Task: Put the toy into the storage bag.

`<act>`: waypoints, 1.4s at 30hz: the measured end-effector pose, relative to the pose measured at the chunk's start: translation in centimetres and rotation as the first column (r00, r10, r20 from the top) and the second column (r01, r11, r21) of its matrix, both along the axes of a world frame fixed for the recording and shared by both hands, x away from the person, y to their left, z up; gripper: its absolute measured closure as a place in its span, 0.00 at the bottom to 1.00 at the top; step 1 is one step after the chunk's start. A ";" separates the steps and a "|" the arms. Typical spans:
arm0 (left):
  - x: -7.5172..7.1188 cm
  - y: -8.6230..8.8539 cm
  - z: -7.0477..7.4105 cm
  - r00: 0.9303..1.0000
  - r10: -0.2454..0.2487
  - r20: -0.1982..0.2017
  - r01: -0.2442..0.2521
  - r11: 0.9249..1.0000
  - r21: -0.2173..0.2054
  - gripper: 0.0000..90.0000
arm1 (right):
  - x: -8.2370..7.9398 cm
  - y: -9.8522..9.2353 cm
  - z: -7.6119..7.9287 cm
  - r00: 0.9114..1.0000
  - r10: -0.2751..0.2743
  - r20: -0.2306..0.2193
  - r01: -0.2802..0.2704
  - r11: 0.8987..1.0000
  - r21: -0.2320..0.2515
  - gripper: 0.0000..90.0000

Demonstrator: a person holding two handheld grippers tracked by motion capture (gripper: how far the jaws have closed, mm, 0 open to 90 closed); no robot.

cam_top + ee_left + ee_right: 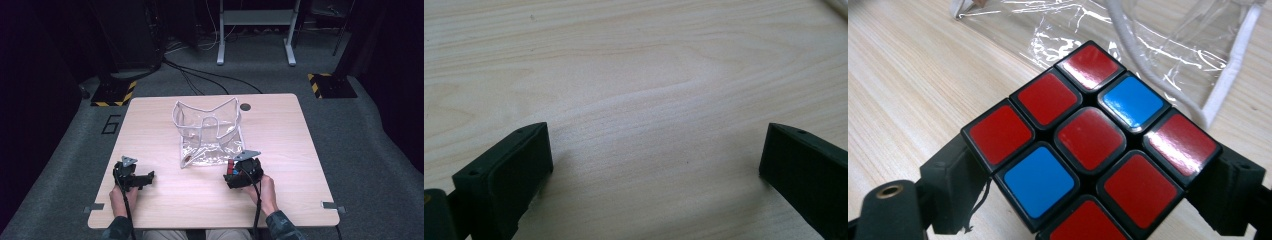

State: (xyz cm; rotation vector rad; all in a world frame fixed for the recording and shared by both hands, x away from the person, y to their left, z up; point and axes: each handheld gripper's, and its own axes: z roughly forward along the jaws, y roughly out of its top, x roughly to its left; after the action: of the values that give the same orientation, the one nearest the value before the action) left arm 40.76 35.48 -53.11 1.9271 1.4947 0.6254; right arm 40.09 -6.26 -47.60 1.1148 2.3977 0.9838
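Right now the puzzle cube (pixel 1088 145) sits clamped between the jaws of your right tool (pixel 243 173), its upper face mostly red stickers with two blue ones. In the right gripper view both black jaws press against opposite sides of the cube, standing wide because the cube is wide. From the high view you hold it low over the desk (pixel 280 130), near the front edge and a little to the right of the middle, with a sliver of red and blue showing at the tool's front.

Just beyond the cube lies a clear plastic bag (pixel 207 131) with white piping along its edges; its near corner lies just beside your right tool, and the bag stands partly upright at the middle of the desk.

Your left tool (pixel 133 175) is well apart from all this, at the front left of the desk. Its jaws stand wide apart with nothing between them, just bare wood grain under them in the left gripper view
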 end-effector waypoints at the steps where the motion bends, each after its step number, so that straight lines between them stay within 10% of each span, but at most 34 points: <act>1: 0.0 0.0 0.0 1.000 0.000 0.004 0.000 1.000 -0.001 0.00 | 0.0 -0.1 0.0 1.000 -0.003 0.003 0.003 1.000 0.001 0.15; 42: 0.0 0.0 0.0 1.000 0.001 0.002 -0.001 1.000 0.000 0.00 | 0.9 -1.9 3.4 0.999 -0.027 0.047 0.027 1.000 0.009 0.15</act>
State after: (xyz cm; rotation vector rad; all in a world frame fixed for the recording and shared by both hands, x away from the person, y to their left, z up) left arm 40.76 35.46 -53.12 1.9251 1.4939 0.6277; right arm 40.99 -8.18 -44.16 1.1118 2.3375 1.0008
